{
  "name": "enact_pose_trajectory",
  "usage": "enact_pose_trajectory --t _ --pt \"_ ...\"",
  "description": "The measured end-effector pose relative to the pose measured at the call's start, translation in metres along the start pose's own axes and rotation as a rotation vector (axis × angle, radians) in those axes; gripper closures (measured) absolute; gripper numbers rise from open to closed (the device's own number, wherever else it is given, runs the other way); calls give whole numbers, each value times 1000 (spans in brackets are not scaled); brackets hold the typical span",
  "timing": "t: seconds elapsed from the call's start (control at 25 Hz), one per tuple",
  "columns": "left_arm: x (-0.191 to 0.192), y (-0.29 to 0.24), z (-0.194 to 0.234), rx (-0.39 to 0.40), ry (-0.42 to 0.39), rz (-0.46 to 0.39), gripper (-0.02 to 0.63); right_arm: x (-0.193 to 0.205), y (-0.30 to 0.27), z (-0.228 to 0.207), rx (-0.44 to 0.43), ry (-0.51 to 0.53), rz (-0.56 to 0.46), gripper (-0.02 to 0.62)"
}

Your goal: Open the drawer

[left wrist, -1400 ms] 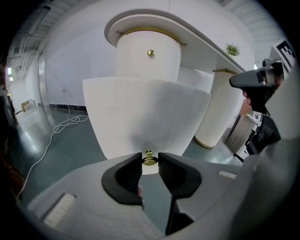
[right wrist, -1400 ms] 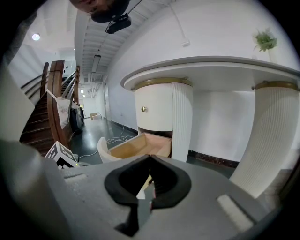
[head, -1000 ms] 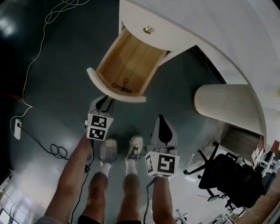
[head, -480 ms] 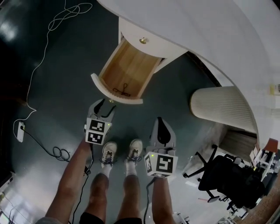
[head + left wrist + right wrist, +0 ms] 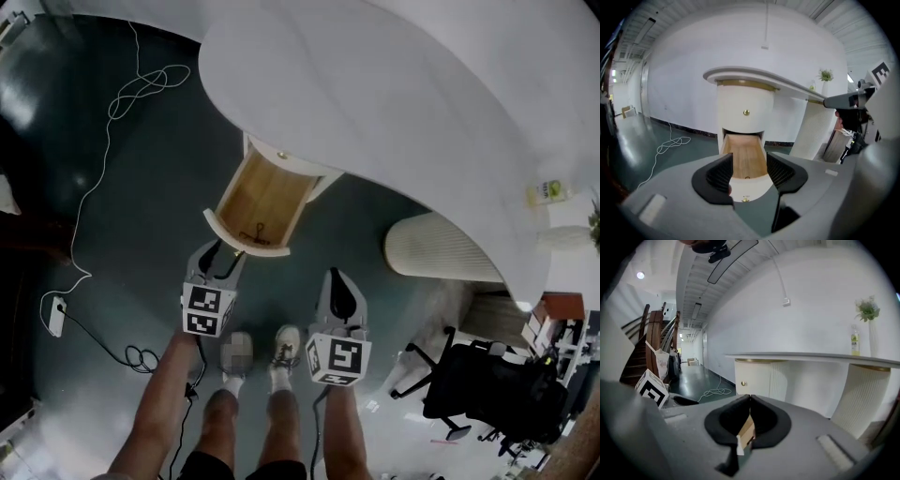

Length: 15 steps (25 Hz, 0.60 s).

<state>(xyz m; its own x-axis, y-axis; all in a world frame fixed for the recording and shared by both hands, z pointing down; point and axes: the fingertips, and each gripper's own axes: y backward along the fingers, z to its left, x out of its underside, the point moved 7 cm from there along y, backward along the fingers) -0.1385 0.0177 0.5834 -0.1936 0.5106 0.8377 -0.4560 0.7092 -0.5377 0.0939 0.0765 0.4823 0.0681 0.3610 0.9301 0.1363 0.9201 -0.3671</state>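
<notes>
The wooden drawer (image 5: 262, 195) stands pulled out from the white round cabinet under the curved tabletop (image 5: 403, 94), with a small black object (image 5: 255, 234) lying near its front. In the left gripper view the drawer (image 5: 746, 157) shows ahead, with its brass knob (image 5: 745, 199) low on the front. My left gripper (image 5: 223, 255) hangs just short of the drawer front; its jaws have just been opening, and my left gripper (image 5: 749, 171) is open with nothing gripped. My right gripper (image 5: 339, 279) hangs to the right, away from the drawer. Its pads meet, so my right gripper (image 5: 750, 398) is shut and holds nothing.
A second brass knob (image 5: 746, 112) marks the shut drawer above. A ribbed white column (image 5: 441, 248) stands right of the cabinet, a black office chair (image 5: 478, 384) beyond it. A white cable (image 5: 112, 131) and power strip (image 5: 56, 314) lie on the dark floor. The person's feet (image 5: 281, 345) are below.
Both grippers have risen and now sit clear of the drawer front. The left jaws, which were at the drawer's front edge, have opened wide. The drawer stays pulled out.
</notes>
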Motion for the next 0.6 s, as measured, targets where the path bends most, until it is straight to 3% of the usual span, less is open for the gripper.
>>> enact_pose_trajectory --t 0.6 --pt "-182 81 -17 31 -72 -215 412 -139 50 0 47 15 -80 589"
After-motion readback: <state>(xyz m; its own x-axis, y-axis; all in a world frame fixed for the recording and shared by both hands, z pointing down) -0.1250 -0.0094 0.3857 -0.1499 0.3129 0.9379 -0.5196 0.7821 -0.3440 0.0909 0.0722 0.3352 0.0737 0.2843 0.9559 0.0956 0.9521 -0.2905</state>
